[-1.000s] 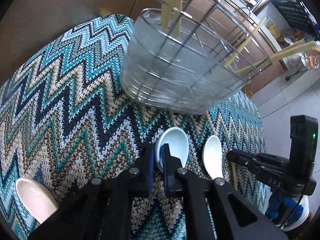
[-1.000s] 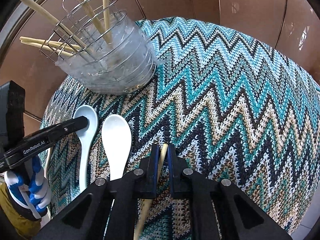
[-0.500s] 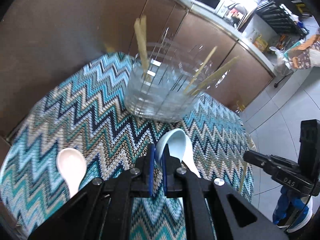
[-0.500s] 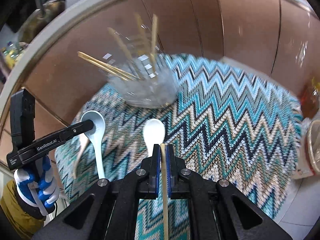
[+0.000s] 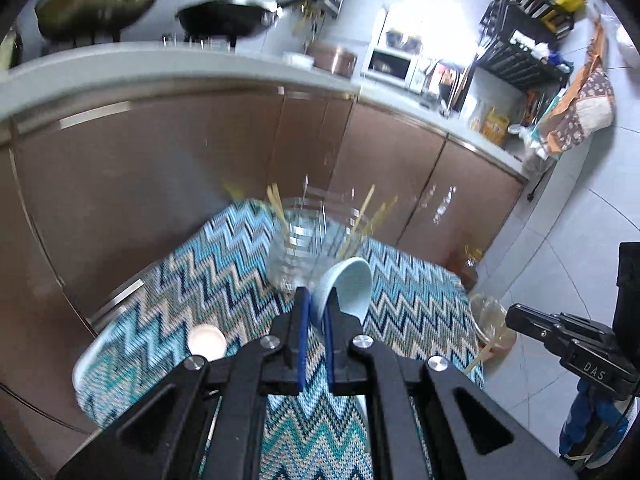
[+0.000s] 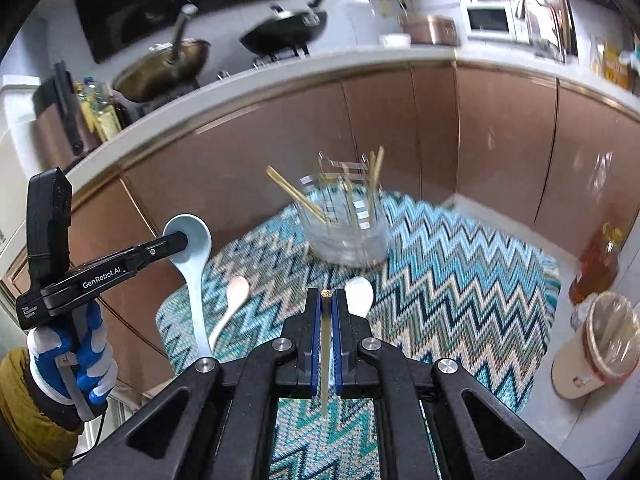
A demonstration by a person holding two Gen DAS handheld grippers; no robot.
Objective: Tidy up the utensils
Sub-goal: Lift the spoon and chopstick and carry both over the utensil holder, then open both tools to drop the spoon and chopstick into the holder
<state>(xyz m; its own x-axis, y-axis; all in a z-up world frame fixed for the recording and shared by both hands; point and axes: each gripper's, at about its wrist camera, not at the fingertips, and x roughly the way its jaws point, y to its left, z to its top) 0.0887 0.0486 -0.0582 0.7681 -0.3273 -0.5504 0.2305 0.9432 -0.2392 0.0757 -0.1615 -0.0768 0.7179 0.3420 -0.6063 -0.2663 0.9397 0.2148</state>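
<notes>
My left gripper (image 5: 314,300) is shut on the bowl rim of a pale blue spoon (image 5: 348,284), held up in the air above the zigzag mat (image 5: 224,264). From the right wrist view, that left gripper (image 6: 176,240) has the blue spoon (image 6: 192,264) hanging handle-down. My right gripper (image 6: 327,296) is shut on a wooden chopstick (image 6: 326,344) lying along its fingers. A wire utensil holder (image 6: 344,228) with a clear liner and several chopsticks stands at the mat's far side. A white spoon (image 6: 360,296) and a cream spoon (image 6: 236,292) lie on the mat.
Brown cabinet doors (image 6: 280,140) rise behind the mat, with pans on the counter above. An amber bottle (image 6: 596,260) and a film-covered tub (image 6: 600,344) stand on the floor to the right. In the left wrist view the right gripper (image 5: 560,340) hovers beside the mat.
Both grippers have risen and pulled back from the mat, lifting the blue spoon and the chopstick off it. The holder now looks smaller and farther away.
</notes>
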